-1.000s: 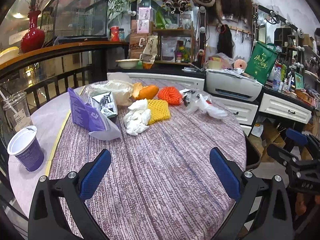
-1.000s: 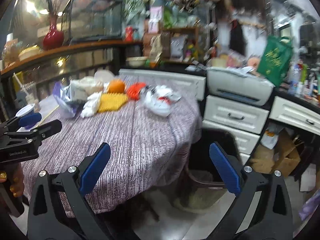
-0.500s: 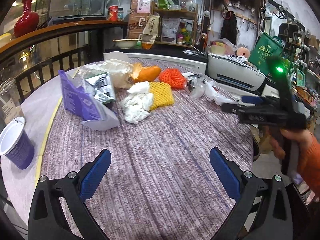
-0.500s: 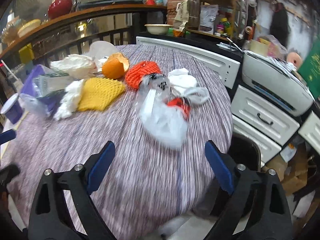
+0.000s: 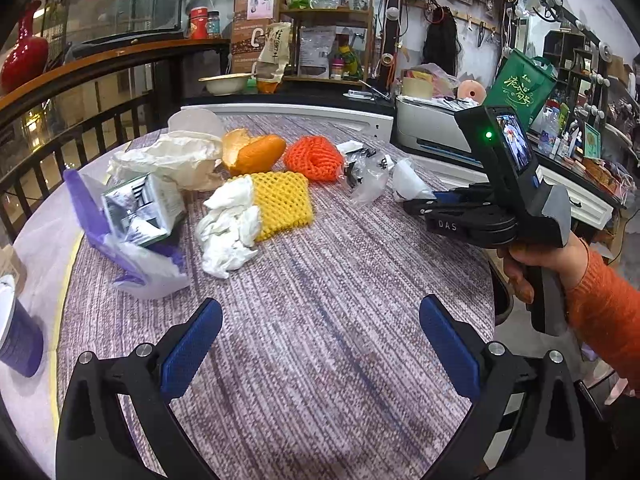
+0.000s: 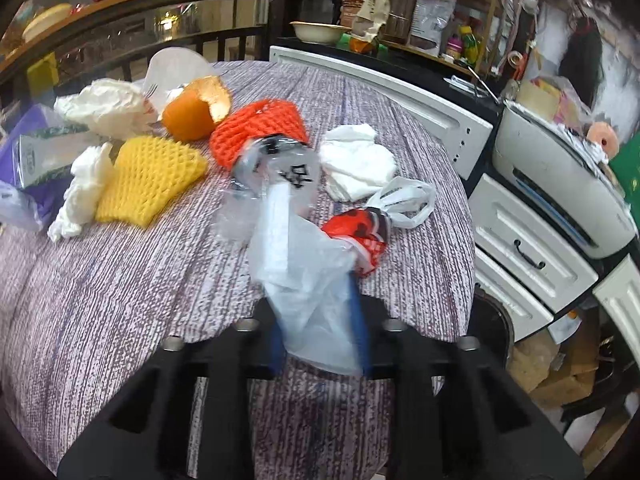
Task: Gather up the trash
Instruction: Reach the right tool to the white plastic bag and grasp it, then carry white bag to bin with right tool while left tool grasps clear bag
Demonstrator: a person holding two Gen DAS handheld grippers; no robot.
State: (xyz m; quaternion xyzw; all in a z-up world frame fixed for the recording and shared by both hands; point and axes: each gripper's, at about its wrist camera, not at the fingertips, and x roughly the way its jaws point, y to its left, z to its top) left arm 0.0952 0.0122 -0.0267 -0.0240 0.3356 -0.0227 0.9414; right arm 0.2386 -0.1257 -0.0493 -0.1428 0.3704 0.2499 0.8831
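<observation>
Round striped-cloth table (image 6: 120,300), right edge: right gripper (image 6: 320,340) clamped on thin white plastic bag (image 6: 308,280), left gripper (image 5: 320,348) agape; lift slowly, keeping the film from slipping.

On the round table (image 5: 320,360) the litter lies toward the far half; at the left a torn pouch (image 5: 132,256) holds a carton (image 5: 140,208); right of it crumpled tissue (image 5: 228,236) touches a foam net (image 5: 280,204); behind these lie crumpled paper (image 5: 176,160), orange peel (image 5: 252,152) and a second net (image 5: 314,158); right again lies a plastic bag (image 6: 304,272); a cup (image 5: 16,328) stands at the left edge.
</observation>
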